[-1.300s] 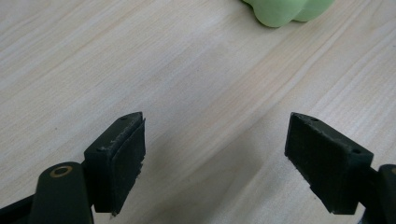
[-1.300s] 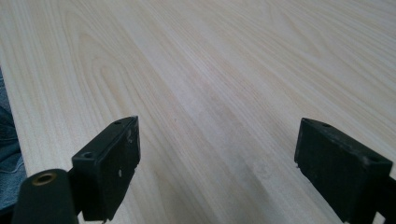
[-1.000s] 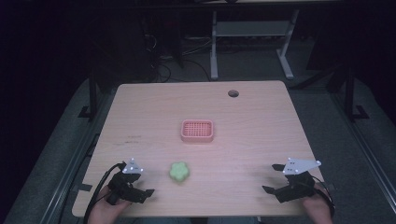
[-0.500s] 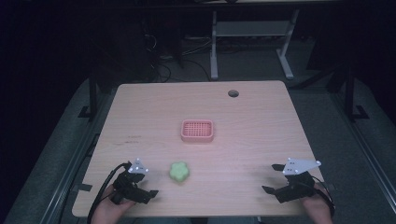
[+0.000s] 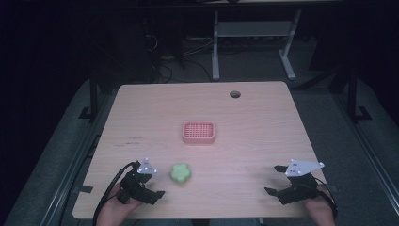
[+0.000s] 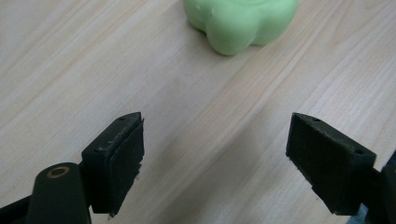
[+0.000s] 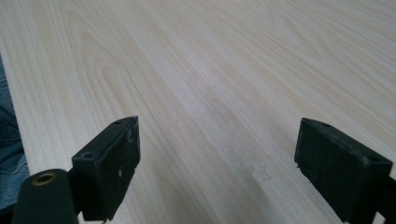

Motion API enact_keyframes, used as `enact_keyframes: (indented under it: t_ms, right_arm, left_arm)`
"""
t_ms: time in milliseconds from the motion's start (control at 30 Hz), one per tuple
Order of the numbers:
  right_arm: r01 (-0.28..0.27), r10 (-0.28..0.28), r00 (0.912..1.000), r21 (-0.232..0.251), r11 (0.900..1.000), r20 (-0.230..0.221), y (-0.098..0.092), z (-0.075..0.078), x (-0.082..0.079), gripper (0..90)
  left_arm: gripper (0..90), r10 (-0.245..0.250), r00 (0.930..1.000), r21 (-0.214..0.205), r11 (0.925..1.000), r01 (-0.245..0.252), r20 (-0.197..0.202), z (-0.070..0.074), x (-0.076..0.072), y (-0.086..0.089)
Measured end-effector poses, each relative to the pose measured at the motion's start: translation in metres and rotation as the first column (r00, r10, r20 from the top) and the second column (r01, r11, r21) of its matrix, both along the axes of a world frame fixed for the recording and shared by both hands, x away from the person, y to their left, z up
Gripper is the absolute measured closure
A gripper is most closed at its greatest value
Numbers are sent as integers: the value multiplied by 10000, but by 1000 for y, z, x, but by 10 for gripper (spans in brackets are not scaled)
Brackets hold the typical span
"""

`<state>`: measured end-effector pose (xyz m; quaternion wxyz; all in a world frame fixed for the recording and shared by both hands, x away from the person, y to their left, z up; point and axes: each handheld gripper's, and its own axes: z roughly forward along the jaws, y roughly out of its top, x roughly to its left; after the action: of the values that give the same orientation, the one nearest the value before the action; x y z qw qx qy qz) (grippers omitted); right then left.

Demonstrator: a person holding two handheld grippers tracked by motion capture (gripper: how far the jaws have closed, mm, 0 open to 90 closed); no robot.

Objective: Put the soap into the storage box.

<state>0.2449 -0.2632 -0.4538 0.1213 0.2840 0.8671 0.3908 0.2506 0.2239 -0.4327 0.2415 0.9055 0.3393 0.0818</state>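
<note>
Approach step: left tongs (image 5: 153,186), jaws apart, face the green soap (image 5: 180,173) lying near on the surface (image 5: 263,122). Right tongs (image 5: 277,183) rest apart, idle. Next, probably: advance and straddle the soap.

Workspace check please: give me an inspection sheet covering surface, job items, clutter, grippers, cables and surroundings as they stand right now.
Surface: light wooden table, bare grain, a round hole near the far edge, faint dark scuffs at the left.
Job's things: green lobed soap lying flat near the front edge; pink basket at mid-table, nothing seen in it.
Clutter: nothing seen.
Grippers: left gripper open, jaws wide, pointed at the soap and short of it; right gripper open over bare wood at the front right.
Cables: black cable looping from the left gripper off the front edge.
Surroundings: dark room, a white desk frame and floor wiring behind the table.
</note>
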Motion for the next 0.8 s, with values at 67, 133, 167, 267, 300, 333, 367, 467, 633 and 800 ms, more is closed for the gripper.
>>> enact_keyframes:
  t_ms: [67,133,167,267,300,333,367,467,633,800]
  right_arm:
    - [-3,3,10000,-2,10000,19,0,0,0,137]
    - [27,-27,10000,-4,10000,-17,-1,0,0,138]
    - [39,-39,10000,2,10000,-35,-1,0,0,138]
    - [52,-52,10000,32,10000,-53,-1,-1,0,138]
    - [28,-28,10000,23,10000,-20,-1,-1,1,138]
    - [28,-28,10000,23,10000,-20,-1,-1,1,138]
    - [50,-50,10000,26,10000,-42,-1,-1,0,138]
    - [-8,8,10000,23,10000,28,-2,-1,1,138]
    - [40,-40,10000,42,10000,-1,-2,-1,0,138]
    - [8,-9,10000,58,10000,49,-2,0,0,138]
  left_arm:
    - [193,-16,10000,23,10000,16,2,1,1,-2]
    - [193,-100,9999,77,9999,100,-21,2,1,-3]
    - [192,-83,10000,82,9999,84,-39,2,2,-4]
    - [192,-189,9998,136,9997,189,-9,5,3,-7]
    - [192,-202,9998,137,9997,202,19,5,3,-9]
    - [192,-202,9998,137,9997,202,19,5,3,-9]
    - [192,-281,9996,166,9995,281,26,7,4,-10]
    - [192,-440,9990,256,9987,440,7,9,7,-18]
    - [191,-603,9982,328,9976,604,-34,9,10,-25]
    - [189,-799,9967,627,9948,805,-122,11,15,-37]
